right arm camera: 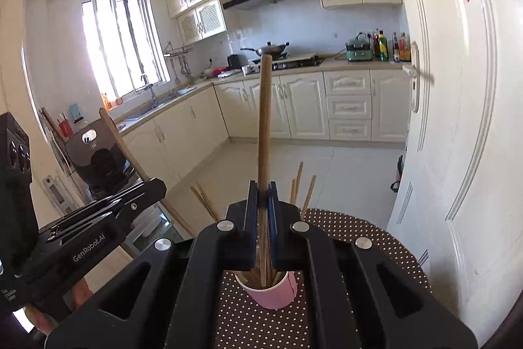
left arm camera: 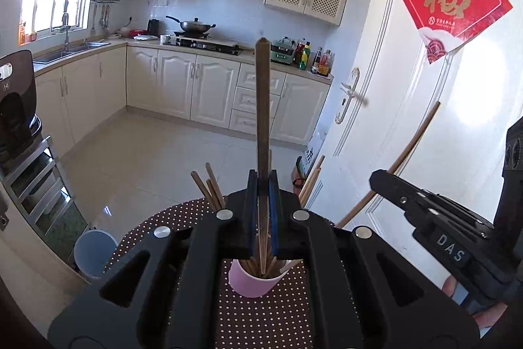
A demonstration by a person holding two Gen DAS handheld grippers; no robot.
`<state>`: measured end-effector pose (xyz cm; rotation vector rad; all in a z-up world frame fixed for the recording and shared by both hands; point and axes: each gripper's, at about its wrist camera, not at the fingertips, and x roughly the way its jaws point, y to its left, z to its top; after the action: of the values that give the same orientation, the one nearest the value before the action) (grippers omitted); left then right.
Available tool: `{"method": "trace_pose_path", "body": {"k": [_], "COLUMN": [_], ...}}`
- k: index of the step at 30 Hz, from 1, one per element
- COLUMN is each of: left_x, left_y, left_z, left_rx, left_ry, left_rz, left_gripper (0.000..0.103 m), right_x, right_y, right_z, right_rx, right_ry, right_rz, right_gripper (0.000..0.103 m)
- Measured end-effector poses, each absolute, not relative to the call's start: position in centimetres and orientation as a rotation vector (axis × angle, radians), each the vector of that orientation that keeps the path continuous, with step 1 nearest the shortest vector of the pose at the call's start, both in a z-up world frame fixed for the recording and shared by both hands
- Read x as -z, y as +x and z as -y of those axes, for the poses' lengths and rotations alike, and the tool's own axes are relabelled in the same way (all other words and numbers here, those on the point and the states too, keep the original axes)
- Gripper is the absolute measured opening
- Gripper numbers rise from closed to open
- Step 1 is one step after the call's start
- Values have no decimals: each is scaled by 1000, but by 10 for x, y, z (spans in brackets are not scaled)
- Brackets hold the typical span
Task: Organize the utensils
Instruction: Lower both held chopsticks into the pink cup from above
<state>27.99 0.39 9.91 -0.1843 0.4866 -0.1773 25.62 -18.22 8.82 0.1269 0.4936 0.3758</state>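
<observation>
A: So, where does each stick sit?
B: Left gripper point(left arm camera: 262, 182) pinches a dark square chopstick point(left arm camera: 262, 107) upright between blue pads; right gripper point(right arm camera: 262, 190) clamps a round pale chopstick point(right arm camera: 264, 120) likewise.
A: Around them?
B: Both stand over a pink paper cup point(right arm camera: 273, 291) of wooden chopsticks, on polka-dot cloth point(right arm camera: 359, 228)

wooden chopsticks point(left arm camera: 262, 107), glossy tiled floor point(left arm camera: 157, 159)

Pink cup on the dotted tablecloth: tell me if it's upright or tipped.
Upright. The pink cup stands on the tablecloth, its open rim facing up, with chopsticks sticking up out of it.
</observation>
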Motion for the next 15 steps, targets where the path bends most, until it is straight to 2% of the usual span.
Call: {"method": "trace_pose_path", "body": {"k": [15], "left_x": [-33], "left_y": [324], "left_z": [2], "left_rx": [178], "left_ry": [-176], "left_rz": [-626], "left_gripper": [7], "right_x": [-27], "right_y": [292], "right_z": [158], "right_rx": [-374], "right_ry": [95], "right_rz": [-658], "right_gripper": [4]}}
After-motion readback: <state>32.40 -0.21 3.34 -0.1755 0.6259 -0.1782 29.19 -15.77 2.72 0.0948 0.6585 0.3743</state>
